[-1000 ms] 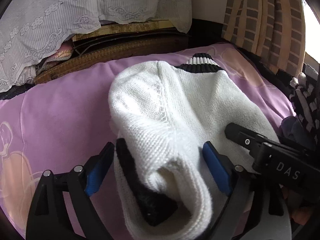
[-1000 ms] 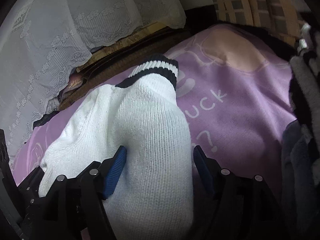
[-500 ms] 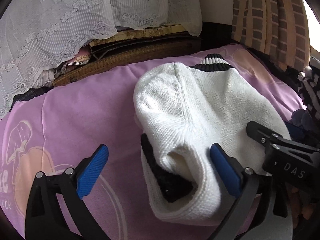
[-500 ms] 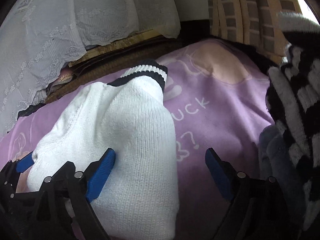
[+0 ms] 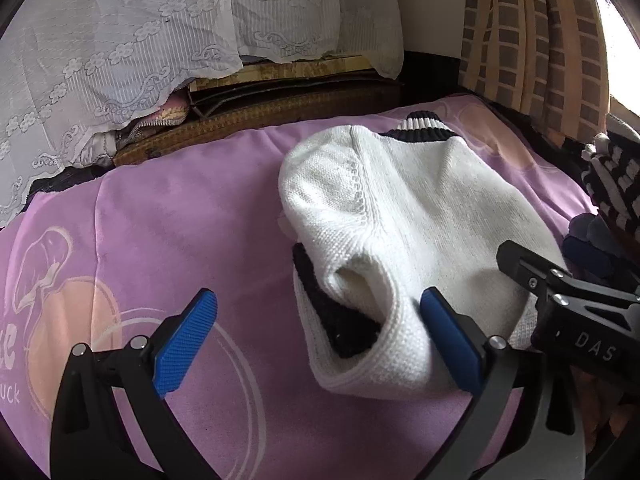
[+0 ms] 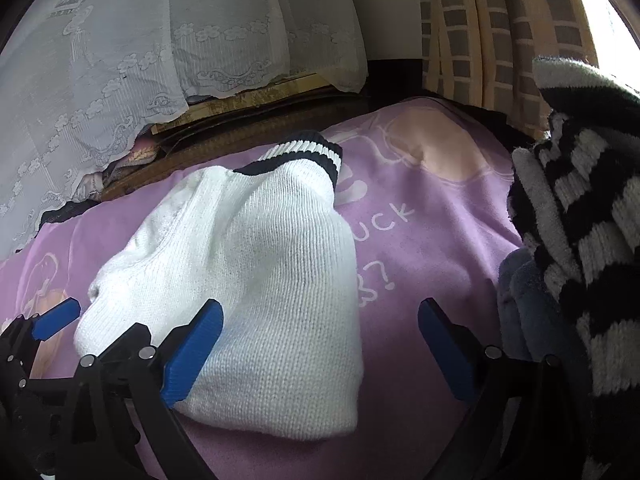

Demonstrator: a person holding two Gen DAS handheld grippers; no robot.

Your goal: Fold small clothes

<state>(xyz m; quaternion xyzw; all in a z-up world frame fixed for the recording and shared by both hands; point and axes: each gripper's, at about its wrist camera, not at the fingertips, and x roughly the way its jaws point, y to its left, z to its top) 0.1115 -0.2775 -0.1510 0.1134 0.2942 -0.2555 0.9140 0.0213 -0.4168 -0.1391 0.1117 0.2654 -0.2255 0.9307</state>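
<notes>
Left tool [image 5: 320, 344] wide open; right tool [image 6: 320, 356] opening beside sweater [image 6: 248, 280]; striped garment [image 6: 580, 220] right-view only.

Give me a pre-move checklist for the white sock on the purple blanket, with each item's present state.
1. Left claw open, pads clear of the white sock: ok.
2. Right claw jaws opening, sock's edge between them, not pinched: ok.
3. Sock lies folded on the purple blanket: ok.
4. Striped cuff flat at the far end: ok.
5. Striped garment pile apart from the sock: ok.
6. Inner layers aligned: cannot tell.
</notes>
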